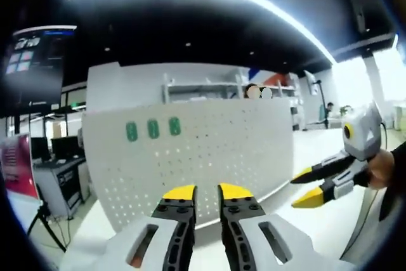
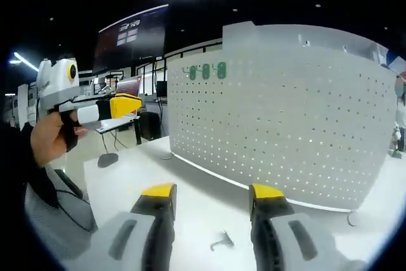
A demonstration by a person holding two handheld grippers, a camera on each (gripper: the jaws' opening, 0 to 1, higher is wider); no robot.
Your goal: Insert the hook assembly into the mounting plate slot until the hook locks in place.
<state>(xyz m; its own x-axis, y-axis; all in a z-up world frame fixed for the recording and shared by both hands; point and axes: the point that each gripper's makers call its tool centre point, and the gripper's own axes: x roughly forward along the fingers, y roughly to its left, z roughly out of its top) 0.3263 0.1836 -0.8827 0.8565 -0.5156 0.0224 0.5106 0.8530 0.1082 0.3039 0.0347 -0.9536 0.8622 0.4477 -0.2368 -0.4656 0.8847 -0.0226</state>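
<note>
Hook point(image 2: 222, 241) on table point(image 2: 190, 201) looks tiny, stiff, prob light; pinch its shank. Right gripper point(image 2: 212, 196) wide open, left gripper point(image 1: 207, 192) slightly open, both empty.

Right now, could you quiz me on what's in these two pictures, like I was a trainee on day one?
1. True or false: the small metal hook lies on the white table, gripped by nothing.
2. How many green plates sit on the white pegboard? A two, B three, C five.
3. Fill in: the right gripper has its jaws ____.

Key: 1 true. 2 B, three in a row near the board's top corner. 3 open, with bare table and the hook between them. The left gripper points at the pegboard, jaws a little apart and empty.
</note>
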